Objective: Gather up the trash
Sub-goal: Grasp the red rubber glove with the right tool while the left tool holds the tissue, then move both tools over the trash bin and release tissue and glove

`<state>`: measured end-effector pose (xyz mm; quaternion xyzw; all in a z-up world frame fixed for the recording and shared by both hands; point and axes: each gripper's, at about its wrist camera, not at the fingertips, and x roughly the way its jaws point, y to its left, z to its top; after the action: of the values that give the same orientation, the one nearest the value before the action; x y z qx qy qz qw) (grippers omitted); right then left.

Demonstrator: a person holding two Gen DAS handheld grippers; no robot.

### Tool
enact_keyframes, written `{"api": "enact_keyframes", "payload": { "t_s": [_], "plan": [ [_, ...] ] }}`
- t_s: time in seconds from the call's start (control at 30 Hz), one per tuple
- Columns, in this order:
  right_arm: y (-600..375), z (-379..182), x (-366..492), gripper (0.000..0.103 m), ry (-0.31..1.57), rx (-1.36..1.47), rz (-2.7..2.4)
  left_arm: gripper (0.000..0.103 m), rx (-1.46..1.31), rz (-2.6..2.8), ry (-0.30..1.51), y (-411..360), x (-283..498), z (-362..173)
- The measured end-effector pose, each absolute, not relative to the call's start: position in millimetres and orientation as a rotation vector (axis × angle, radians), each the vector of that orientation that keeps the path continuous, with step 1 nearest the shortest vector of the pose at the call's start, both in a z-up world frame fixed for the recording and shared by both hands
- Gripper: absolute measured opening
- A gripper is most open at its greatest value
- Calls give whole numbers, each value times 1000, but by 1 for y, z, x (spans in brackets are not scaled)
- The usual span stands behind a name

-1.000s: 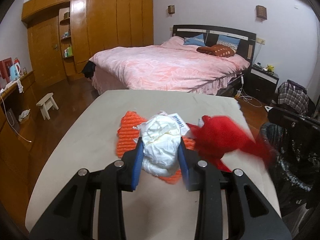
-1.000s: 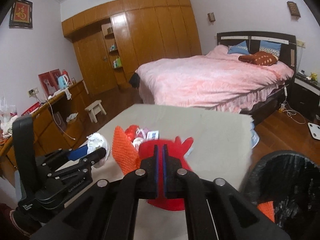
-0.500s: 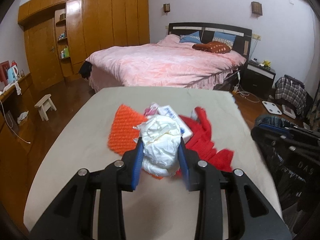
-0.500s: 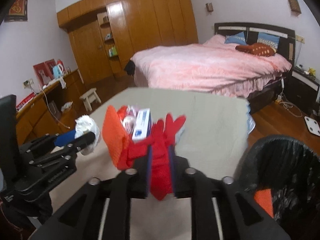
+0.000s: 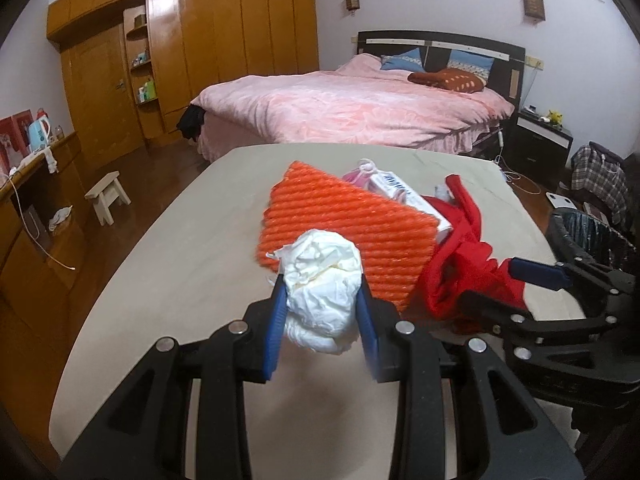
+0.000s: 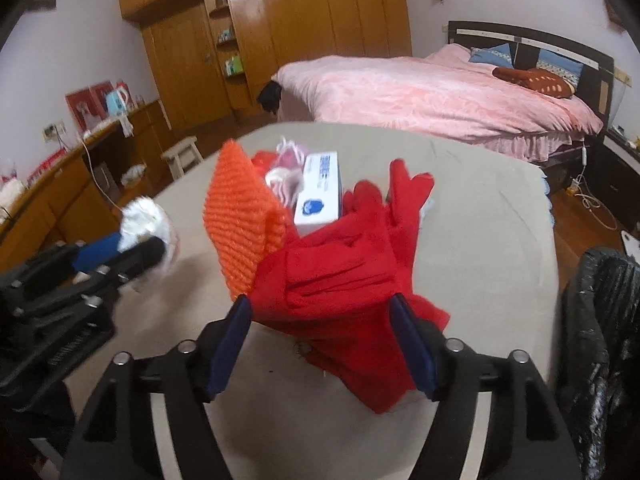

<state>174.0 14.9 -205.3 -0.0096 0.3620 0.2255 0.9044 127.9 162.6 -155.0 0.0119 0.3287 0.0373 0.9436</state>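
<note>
- My right gripper, clamped flat on the red cloth a second ago, now has its jaws spread wide around it.
- That cloth has dropped back onto the table, just beside the orange knitted piece.

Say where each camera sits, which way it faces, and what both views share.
Left wrist: on the left gripper, facing across the table toward the bed; its fingers clamp a white wad; the right gripper enters at right.
Right wrist: on the right gripper, facing likewise; its fingers stand open around red cloth; the left gripper shows at left; bin at right.
Shared: orange mesh, box, cloth, wad, bed.
</note>
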Motion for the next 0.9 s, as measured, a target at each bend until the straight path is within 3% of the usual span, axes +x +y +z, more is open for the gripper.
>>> {"api": "enact_keyframes", "payload": {
  "t_s": [0.07,0.1,0.13,0.9],
  "plan": [
    [20,-211,177,26,773,-56,479,32,21,79,671,165,128,-155],
    [20,-212,176,9,782,-65,489,32,20,80,670,166,128,-155],
    [19,-212,175,6,784,-66,498,32,19,80,669,166,127,-155],
    [-96,-83,127,4,511,106,406,33,37,-82,582,86,126,-101]
  ]
}}
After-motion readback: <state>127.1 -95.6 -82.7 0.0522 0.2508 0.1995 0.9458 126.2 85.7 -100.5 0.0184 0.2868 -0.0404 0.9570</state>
